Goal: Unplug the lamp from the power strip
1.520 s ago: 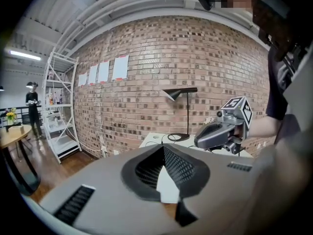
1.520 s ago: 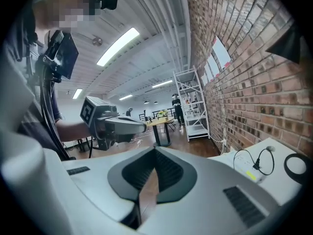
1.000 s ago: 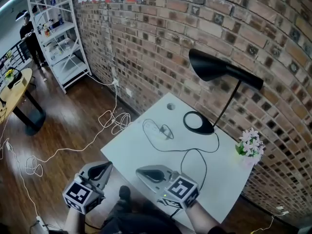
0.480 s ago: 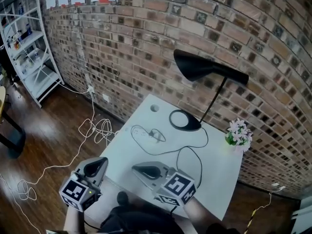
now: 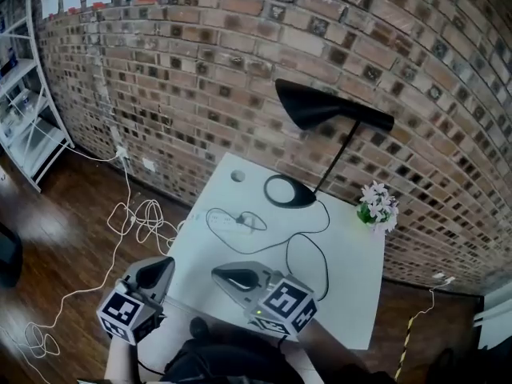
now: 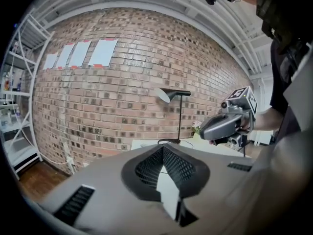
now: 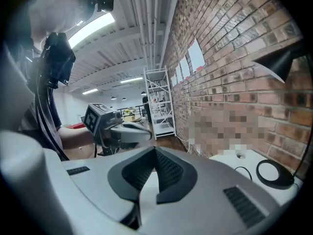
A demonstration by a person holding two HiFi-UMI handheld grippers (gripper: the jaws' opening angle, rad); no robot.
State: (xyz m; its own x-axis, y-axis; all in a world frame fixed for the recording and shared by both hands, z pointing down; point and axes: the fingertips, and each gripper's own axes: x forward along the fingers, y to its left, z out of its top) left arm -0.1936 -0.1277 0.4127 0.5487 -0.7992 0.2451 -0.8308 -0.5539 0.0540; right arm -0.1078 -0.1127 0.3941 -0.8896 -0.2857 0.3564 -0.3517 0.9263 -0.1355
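Note:
The black lamp (image 5: 308, 106) stands at the back of the white table (image 5: 352, 294), its round base (image 5: 290, 191) near the brick wall. Its black cord (image 5: 308, 246) loops over the tabletop to a plug at a pale power strip (image 5: 240, 218) left of centre. My left gripper (image 5: 154, 276) is shut and empty, off the table's front-left corner. My right gripper (image 5: 230, 278) is shut and empty, over the table's front edge. Both are well short of the strip. The left gripper view shows its jaws (image 6: 164, 150) together, lamp (image 6: 171, 94) and table beyond; the right gripper (image 7: 155, 152) points leftward along the wall.
A small pot of pale flowers (image 5: 376, 206) stands at the table's right back corner. A round hole (image 5: 238, 175) is in the tabletop near the wall. White cables (image 5: 140, 214) coil on the wooden floor, running to a wall socket (image 5: 122, 152). A metal shelf (image 5: 20, 134) stands far left.
The head view has swung right, so the shelf and floor cables slid toward the left edge. Both grippers have shifted a little and stay shut in front of the table.

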